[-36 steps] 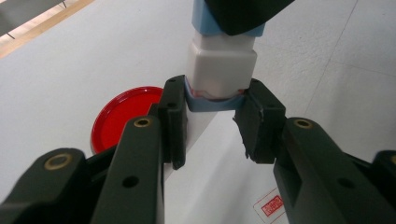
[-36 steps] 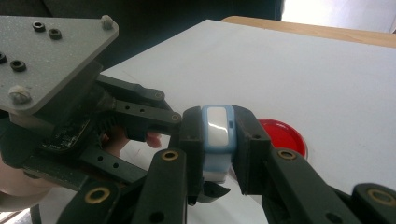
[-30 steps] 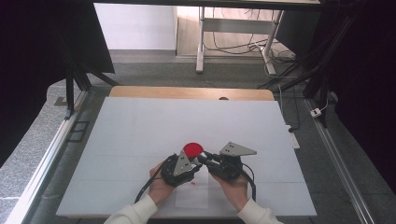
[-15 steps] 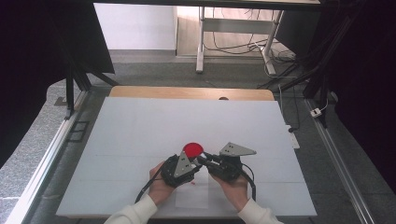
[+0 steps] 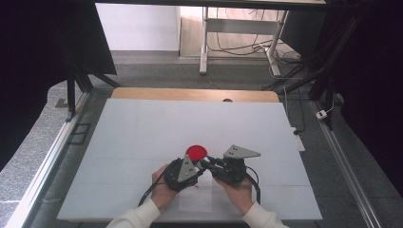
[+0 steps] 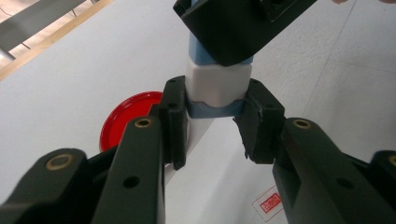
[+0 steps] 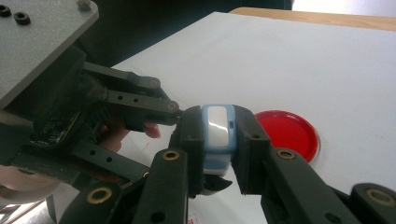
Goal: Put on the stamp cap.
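Blue-white block (image 6: 217, 86) centre frame, clamped by my left gripper (image 6: 212, 116) & right gripper (image 7: 219, 140) at opposite ends, prob. to pull apart; red lid (image 5: 196, 152) just beside.

A flat white rectangular table top (image 5: 142, 142) with faint seam lines carries the scene; a light wooden strip (image 5: 195, 94) borders its far edge. A round red plastic lid (image 5: 196, 152) lies flat on the white surface, nearer the front edge than the wooden strip. A small red-printed label (image 6: 269, 203) lies on the surface just in front of the lid.
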The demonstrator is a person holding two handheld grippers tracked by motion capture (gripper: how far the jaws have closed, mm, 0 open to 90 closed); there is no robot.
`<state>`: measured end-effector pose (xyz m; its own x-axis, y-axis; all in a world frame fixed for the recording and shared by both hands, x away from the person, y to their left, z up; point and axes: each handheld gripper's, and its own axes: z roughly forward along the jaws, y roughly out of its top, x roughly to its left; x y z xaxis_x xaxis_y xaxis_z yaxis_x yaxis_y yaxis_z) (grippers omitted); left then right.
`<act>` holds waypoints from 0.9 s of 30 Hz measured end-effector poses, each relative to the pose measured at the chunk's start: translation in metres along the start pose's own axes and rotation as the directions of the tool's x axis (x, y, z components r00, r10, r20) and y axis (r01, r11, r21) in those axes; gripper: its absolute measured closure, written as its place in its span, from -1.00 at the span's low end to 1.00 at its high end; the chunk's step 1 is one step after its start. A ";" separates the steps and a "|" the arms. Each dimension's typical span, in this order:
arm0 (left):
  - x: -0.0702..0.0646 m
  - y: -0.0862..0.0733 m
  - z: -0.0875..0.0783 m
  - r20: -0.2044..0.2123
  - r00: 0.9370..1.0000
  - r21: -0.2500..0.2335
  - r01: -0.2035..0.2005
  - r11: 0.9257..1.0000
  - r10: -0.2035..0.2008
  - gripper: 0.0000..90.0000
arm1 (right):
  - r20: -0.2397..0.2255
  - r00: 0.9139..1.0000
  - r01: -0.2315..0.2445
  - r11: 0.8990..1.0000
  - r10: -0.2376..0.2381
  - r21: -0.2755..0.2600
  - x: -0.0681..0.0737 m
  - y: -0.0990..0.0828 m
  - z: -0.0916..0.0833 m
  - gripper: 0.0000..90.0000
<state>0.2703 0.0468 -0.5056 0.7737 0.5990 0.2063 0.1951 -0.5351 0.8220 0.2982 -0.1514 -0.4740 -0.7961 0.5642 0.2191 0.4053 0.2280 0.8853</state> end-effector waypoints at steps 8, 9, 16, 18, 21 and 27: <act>0.001 -0.002 0.002 0.001 1.000 -0.004 0.006 1.000 -0.006 0.43 | -0.007 1.000 -0.009 1.000 0.009 -0.007 -0.003 0.001 -0.002 0.67; 0.000 -0.002 0.002 0.000 1.000 -0.004 0.004 1.000 -0.004 0.43 | -0.007 1.000 -0.008 1.000 0.008 -0.008 -0.003 0.001 -0.002 0.67; 0.003 -0.004 0.004 0.017 1.000 -0.003 0.021 1.000 -0.021 0.40 | 0.005 1.000 0.023 1.000 -0.023 -0.009 -0.001 0.001 -0.001 0.67; 0.004 -0.005 0.005 0.027 0.999 0.005 0.033 0.999 -0.033 0.36 | 0.006 1.000 0.028 1.000 -0.028 -0.008 -0.001 0.001 -0.001 0.67; 0.006 -0.006 0.004 0.041 0.998 0.013 0.045 0.999 -0.045 0.34 | 0.005 0.999 0.032 0.999 -0.032 -0.006 -0.001 0.000 0.000 0.67; 0.008 -0.009 0.006 0.075 0.995 0.051 0.063 0.997 -0.067 0.19 | 0.018 0.999 0.040 0.999 -0.040 -0.012 -0.003 0.001 -0.002 0.67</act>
<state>0.2788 0.0525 -0.5146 0.8017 0.5874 0.1103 0.2745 -0.5258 0.8051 0.2999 -0.1541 -0.4730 -0.8033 0.5689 0.1760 0.3673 0.2408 0.8984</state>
